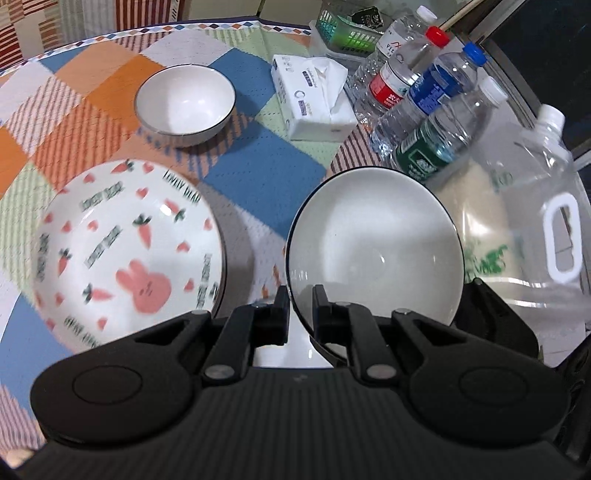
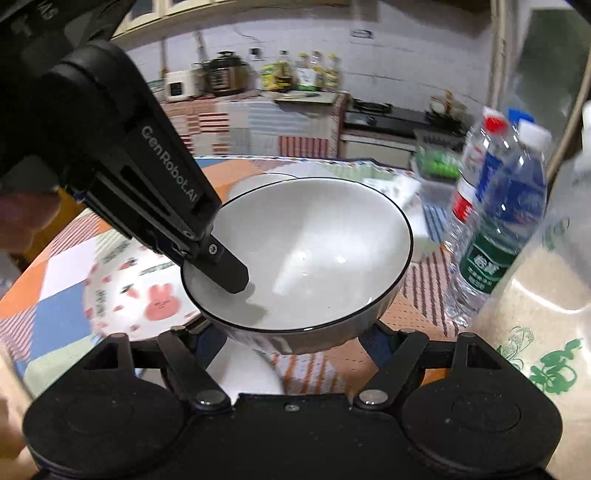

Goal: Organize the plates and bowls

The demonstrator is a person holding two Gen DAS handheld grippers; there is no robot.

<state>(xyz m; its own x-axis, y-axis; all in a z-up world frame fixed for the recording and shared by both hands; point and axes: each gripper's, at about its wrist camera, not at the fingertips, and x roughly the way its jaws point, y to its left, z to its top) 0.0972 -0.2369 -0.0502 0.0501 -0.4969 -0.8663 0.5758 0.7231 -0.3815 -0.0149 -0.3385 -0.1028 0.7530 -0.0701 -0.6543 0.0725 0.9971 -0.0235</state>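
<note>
My left gripper (image 1: 300, 295) is shut on the rim of a white bowl with a dark edge (image 1: 376, 247) and holds it tilted above the table. The same bowl (image 2: 314, 254) fills the right wrist view, with the left gripper's finger (image 2: 227, 267) inside its near-left rim. A bunny-and-carrot plate (image 1: 125, 254) lies left of it, also seen in the right wrist view (image 2: 144, 295). A second white bowl (image 1: 184, 101) stands farther back. My right gripper's fingertips are hidden under the held bowl; another white dish (image 2: 243, 369) sits between its arms.
A tissue pack (image 1: 314, 96), several water bottles (image 1: 432, 107), a large clear jug (image 1: 535, 221) and a green basket (image 1: 343, 26) crowd the right side of the checked tablecloth (image 1: 258, 173). Bottles (image 2: 495, 221) and the jug (image 2: 546, 314) stand close on the right.
</note>
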